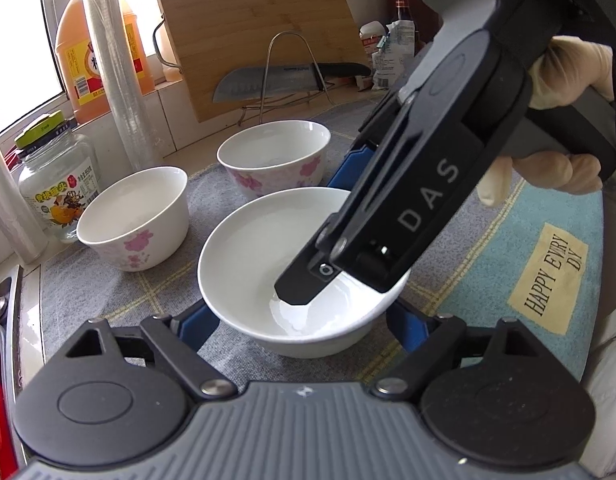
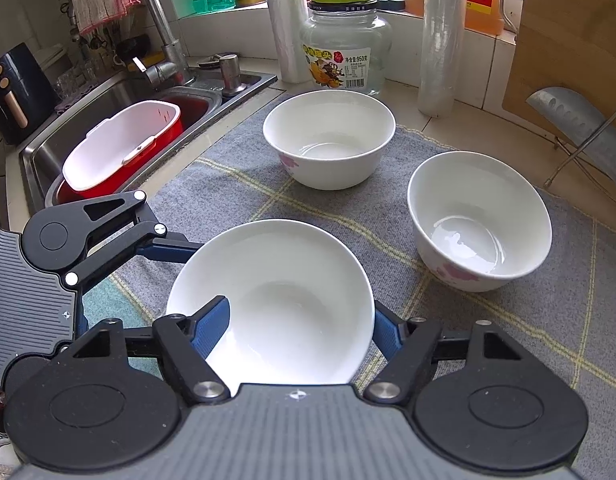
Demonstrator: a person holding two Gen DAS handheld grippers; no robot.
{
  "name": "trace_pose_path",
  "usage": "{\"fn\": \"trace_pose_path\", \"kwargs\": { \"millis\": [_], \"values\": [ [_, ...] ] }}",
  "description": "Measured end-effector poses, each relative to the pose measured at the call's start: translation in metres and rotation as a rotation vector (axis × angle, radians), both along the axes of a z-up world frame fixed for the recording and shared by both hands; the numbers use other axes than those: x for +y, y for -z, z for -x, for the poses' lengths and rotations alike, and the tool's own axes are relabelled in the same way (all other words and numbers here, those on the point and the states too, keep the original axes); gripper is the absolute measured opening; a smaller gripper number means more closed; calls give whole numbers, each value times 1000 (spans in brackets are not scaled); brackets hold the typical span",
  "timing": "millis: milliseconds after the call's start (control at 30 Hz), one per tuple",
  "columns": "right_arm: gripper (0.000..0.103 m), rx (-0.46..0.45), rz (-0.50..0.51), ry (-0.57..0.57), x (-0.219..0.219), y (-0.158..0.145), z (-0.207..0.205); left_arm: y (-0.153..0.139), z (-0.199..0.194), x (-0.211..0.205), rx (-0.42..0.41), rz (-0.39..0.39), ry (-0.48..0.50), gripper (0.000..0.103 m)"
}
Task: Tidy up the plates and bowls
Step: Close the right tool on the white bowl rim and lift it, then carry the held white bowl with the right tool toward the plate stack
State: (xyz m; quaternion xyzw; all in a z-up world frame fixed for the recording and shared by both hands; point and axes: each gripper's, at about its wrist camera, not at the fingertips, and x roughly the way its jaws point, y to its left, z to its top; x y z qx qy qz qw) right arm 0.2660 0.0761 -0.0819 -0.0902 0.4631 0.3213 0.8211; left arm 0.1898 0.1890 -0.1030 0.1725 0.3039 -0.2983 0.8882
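Observation:
A plain white shallow bowl (image 1: 267, 264) (image 2: 291, 296) sits on the grey checked mat (image 1: 119, 292), nearest to both cameras. My left gripper (image 1: 305, 316) straddles its lower wall, a blue finger (image 1: 199, 320) pressed against each side. My right gripper (image 2: 303, 312) reaches in from the upper right in the left wrist view. Its one finger (image 2: 211, 328) hangs inside the bowl and the other sits outside the rim, so the wall stands between the jaws without being pinched. Two deeper white bowls with pink flowers stand behind, one to the left (image 1: 135, 216) (image 2: 328, 144) and one farther back (image 1: 273, 158) (image 2: 478, 220).
A glass jar (image 2: 346, 52), rolls of cling film (image 2: 442, 40) and an orange oil jug (image 1: 97, 40) line the wall. A cutting board (image 1: 259, 32) and a knife (image 1: 283, 80) rest on a wire rack. The sink (image 2: 107, 100) with a red-and-white basin (image 2: 123, 144) lies past the mat's edge.

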Motion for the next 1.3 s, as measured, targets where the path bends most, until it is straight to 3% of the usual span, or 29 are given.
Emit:
{"fn": "trace_pose_path", "kwargs": {
  "millis": [767, 1300],
  "values": [
    [79, 8, -34, 6, -15, -12, 9, -18, 2, -10, 48, -25, 20, 89],
    [79, -9, -75, 134, -90, -25, 35, -33, 6, -72, 72, -28, 142, 89]
  ]
}}
